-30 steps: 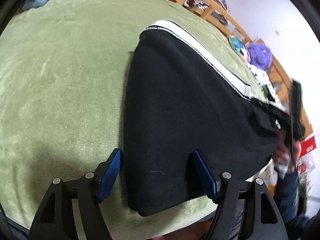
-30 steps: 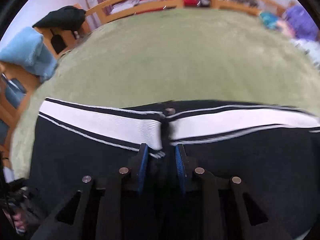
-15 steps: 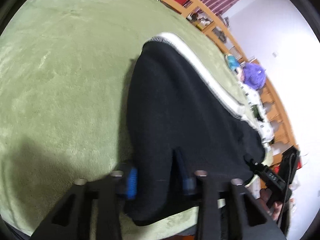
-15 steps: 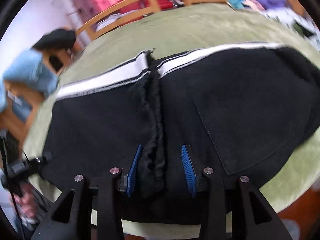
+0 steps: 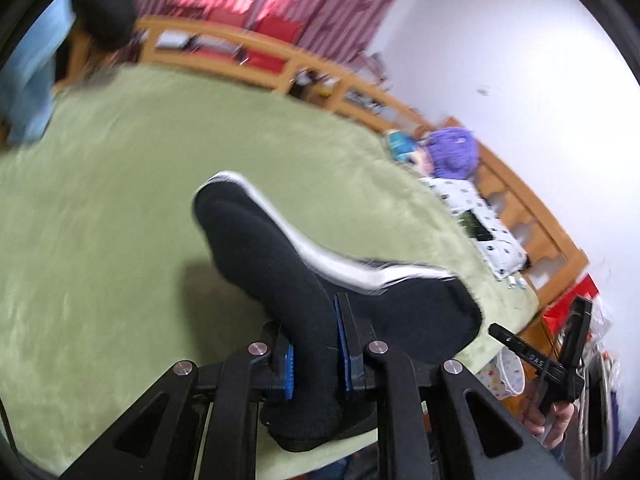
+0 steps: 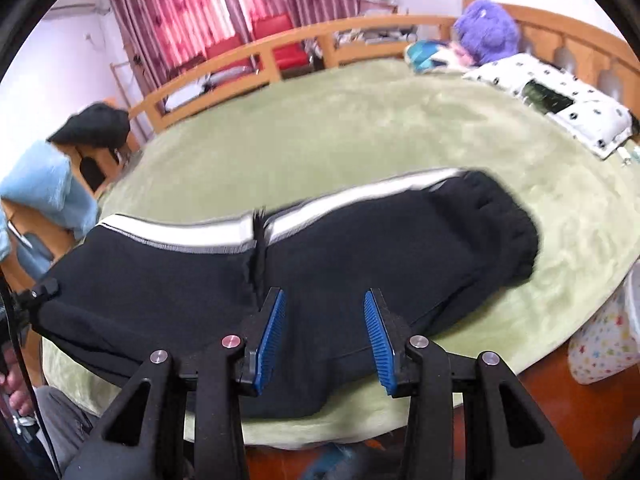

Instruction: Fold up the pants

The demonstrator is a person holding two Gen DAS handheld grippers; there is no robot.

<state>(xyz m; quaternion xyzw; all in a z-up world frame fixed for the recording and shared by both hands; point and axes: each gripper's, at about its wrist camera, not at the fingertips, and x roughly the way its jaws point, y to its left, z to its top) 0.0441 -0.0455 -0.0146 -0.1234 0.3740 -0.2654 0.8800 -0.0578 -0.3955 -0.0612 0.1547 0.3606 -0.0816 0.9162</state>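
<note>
Black pants (image 6: 360,248) with a white waistband stripe (image 6: 180,232) lie across the green blanket (image 6: 360,120) of a bed. My left gripper (image 5: 316,336) is closing its jaws, and the blue pads press on a bunched edge of the pants (image 5: 260,240), which hangs lifted off the blanket. My right gripper (image 6: 325,296) hovers above the middle of the pants near the bed's front edge. Its jaws are opening, with nothing pinched between them. The left gripper (image 6: 40,292) also shows at the far left of the right wrist view, holding the raised end.
A wooden rail (image 6: 280,52) runs round the bed's far side. A purple plush toy (image 6: 488,24) and a patterned pillow (image 6: 560,96) lie at the back right. Blue cloth (image 6: 44,188) hangs at the left; a star-patterned bag (image 6: 600,340) stands beside the bed.
The left gripper shut on the pants' edge and rose with it, so the fabric bunches. The right gripper let go of the waistband fold, opened wider and drew back toward the front edge.
</note>
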